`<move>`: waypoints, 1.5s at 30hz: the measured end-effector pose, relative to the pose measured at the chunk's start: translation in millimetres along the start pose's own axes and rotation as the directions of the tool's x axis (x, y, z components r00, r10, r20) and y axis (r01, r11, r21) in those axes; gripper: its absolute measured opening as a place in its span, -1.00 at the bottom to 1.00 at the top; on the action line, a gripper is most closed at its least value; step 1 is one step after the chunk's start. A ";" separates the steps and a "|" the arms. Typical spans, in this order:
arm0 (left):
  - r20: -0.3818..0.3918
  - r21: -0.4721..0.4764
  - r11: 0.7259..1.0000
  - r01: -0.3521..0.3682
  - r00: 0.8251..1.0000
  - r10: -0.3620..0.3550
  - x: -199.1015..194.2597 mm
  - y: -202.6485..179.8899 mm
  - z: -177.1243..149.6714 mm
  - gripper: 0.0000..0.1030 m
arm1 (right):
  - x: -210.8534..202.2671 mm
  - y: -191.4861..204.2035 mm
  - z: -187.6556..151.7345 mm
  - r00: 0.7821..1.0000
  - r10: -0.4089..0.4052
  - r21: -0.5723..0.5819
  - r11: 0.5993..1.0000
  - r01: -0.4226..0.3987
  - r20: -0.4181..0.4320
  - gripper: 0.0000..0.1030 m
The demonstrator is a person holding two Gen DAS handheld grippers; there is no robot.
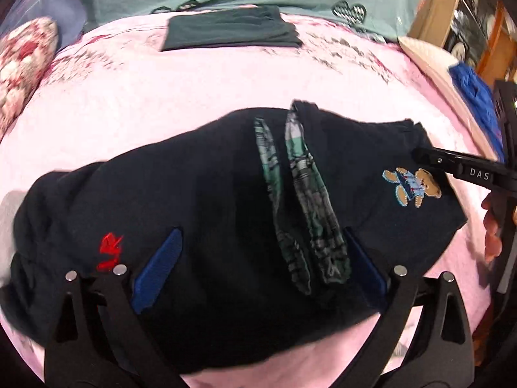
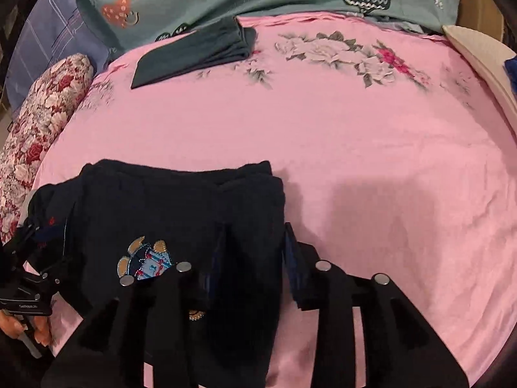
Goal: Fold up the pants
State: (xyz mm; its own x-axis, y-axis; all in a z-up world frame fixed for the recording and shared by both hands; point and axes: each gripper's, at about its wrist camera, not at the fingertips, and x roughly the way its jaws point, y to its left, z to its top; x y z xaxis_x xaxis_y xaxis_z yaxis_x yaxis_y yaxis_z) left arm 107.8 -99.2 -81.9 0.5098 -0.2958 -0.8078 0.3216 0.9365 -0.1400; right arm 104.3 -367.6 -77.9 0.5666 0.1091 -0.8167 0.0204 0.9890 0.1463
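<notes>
The pink floral bed (image 2: 355,148) carries dark navy pants (image 1: 210,210) in a folded heap near its front edge. Left claw (image 1: 258,265) stands released, wide above them. Right claw (image 2: 255,258) straddles the pants' edge; its grip cannot be told.

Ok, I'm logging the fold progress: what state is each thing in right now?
Navy pants: roughly folded, lying on the pink sheet.
Plaid ties: loose, lying across the pants.
Green garment: folded, at the far edge.
Left tool: open wide, over the pants.
Right tool: partly open, pants edge between its fingers.
</notes>
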 end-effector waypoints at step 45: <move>0.295 -0.410 0.901 0.140 0.956 -0.015 -101.4 104.2 -29.3 -0.56 | -39.2 67.9 -43.6 0.883 0.404 -0.012 0.911 -0.413 0.238 0.29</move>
State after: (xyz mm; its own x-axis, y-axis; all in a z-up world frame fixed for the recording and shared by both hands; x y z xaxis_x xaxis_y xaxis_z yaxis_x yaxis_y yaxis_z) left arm 66.2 33.8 -31.4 0.7175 -0.3518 -0.6012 0.0339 0.8797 -0.4743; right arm 47.5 -300.5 -60.3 0.7045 0.4723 -0.5297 -0.2251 0.8566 0.4643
